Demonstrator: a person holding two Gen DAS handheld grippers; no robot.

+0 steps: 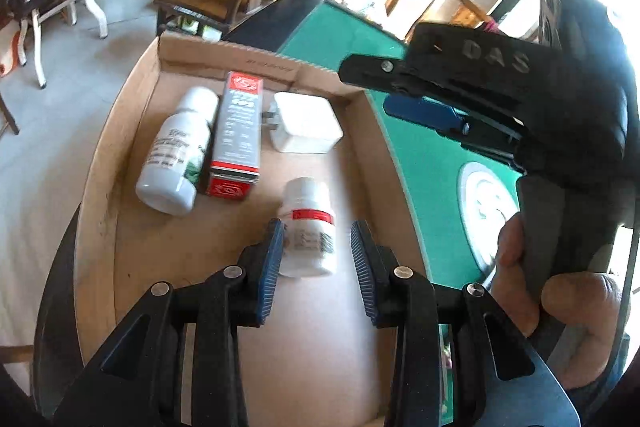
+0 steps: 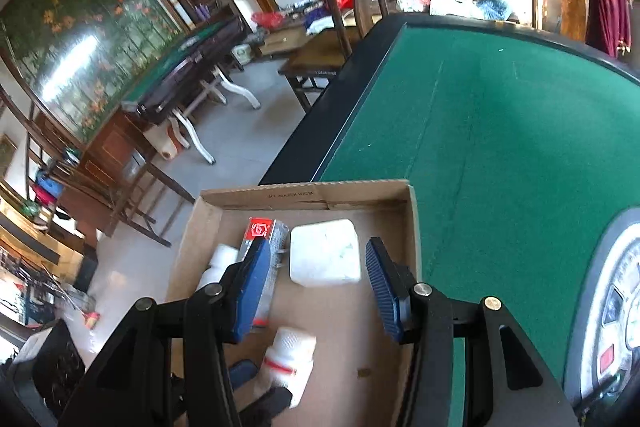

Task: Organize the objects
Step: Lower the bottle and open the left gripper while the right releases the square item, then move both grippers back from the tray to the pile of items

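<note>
While both claws hung over a shallow cardboard box at the edge of a green felt table, four small items were seen lying on the box floor. A large white bottle was laid on its side along the box's left half, and a grey and red carton was set touching it on the right. A white plug adapter was placed just beside the carton's far end, its prongs turned toward the carton. A small white bottle with a red band was found lying nearer the camera, apart from the other three.

The left gripper was held low over this small bottle, its blue pads parted on either side. The left pad was seen at the bottle's edge, while a clear gap was left at the right pad; the claw was released, with nothing clenched. Part of a hand was seen at the right, wrapped round the handle of the other tool.

From the right wrist view, the right gripper was shown hovering above the same box, its pads spread wide and nothing grasped between them. The adapter was framed between the fingers, farther off, and the carton was partly hidden behind the left finger. The small bottle was seen below, and the table's felt was spread out to the right.
</note>
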